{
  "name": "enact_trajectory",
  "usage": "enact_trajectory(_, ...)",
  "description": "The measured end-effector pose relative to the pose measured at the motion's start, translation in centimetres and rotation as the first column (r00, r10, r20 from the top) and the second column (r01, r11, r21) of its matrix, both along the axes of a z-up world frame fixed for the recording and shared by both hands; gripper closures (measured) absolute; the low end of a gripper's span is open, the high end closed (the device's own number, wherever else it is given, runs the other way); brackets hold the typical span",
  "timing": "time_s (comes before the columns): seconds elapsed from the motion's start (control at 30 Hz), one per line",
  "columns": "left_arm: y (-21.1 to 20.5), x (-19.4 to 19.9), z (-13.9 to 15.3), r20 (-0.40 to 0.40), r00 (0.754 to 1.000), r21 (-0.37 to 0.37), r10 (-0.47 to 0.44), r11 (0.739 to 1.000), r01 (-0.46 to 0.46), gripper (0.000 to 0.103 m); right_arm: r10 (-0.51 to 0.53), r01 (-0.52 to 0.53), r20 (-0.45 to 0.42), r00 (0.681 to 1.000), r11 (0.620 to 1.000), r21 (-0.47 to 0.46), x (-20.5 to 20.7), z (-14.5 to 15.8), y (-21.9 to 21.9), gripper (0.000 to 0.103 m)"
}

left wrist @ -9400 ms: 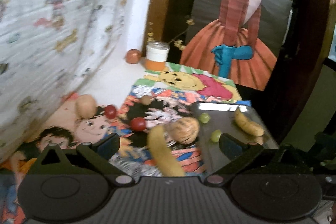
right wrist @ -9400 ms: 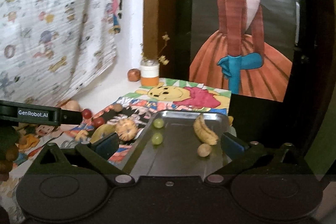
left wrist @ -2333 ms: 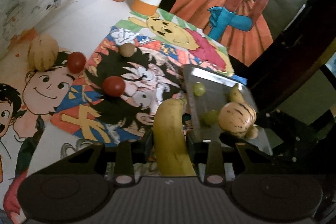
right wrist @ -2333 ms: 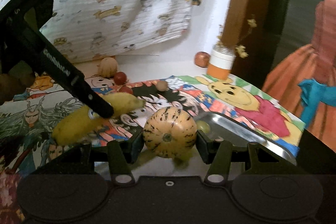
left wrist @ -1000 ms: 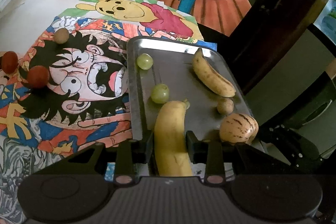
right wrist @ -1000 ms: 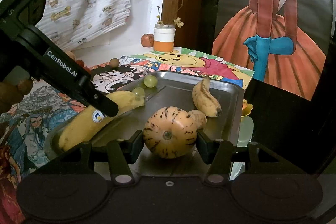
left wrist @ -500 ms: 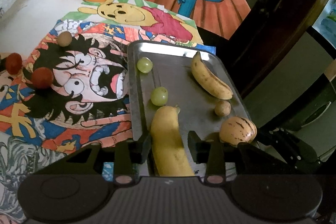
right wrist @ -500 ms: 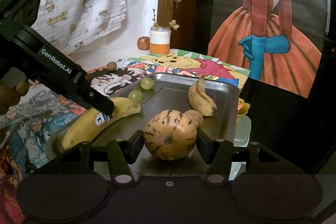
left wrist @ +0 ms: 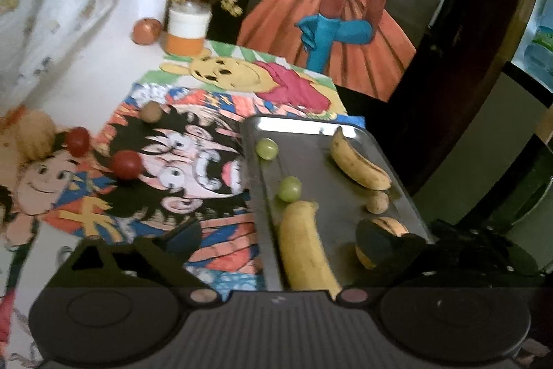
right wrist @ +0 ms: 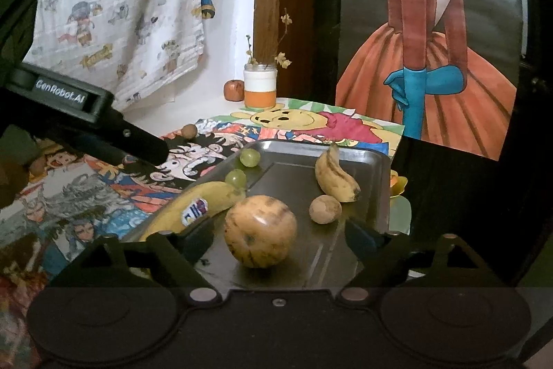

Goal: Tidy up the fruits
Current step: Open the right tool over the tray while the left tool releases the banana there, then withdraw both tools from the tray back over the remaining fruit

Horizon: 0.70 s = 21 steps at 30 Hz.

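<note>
Rectangular metal tray on the worktop holds two yellow bananas, two green grapes, one striped orange melon, one small brown fruit. Left tool and right tool angled downward, jaws just spread, released.

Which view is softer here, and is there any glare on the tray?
Left wrist view: blurred throughout, the red fruits smeared; a bright glare strip on the metal tray's far rim. Right wrist view: sharper, though the round striped fruit is blurred and bears a highlight; edges bend fisheye-style.
</note>
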<state>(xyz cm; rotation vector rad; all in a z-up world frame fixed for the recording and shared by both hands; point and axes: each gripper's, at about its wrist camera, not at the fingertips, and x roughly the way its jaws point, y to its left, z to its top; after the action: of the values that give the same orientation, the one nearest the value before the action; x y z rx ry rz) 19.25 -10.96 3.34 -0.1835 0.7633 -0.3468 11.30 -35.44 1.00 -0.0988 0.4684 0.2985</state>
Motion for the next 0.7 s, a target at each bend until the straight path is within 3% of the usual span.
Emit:
enact_trajectory(0.1,0.9,-0.7,0.1,0.012,1.0,0.014,0.016,1.0,-0.016,0.001,-0.008,0.008,-0.009,1.0,1.0,0.009,-0.6,0.6,0.3,0.005)
enact_trajectory(0.23,2.0,-1.9,0.1,0.032,0.999,0.04,0.022,0.999,-0.023,0.001,-0.006,0.007,-0.039,0.999,1.0,0.028,-1.5,1.5,0.9,0.001)
enact_trajectory(0.5,3.7,-4.3,-0.1,0.044,0.999,0.11,-0.014,0.994,0.009,0.0,-0.004,0.011,-0.158,0.987,0.999,0.048,-2.8,2.9,1.8,0.001)
enact_trajectory(0.7,5.2,-6.1,-0.4,0.026,0.999,0.157,-0.043,0.987,0.039,0.0,0.002,0.001,-0.248,0.969,1.0,0.013,-4.0,2.9,3.6,0.001)
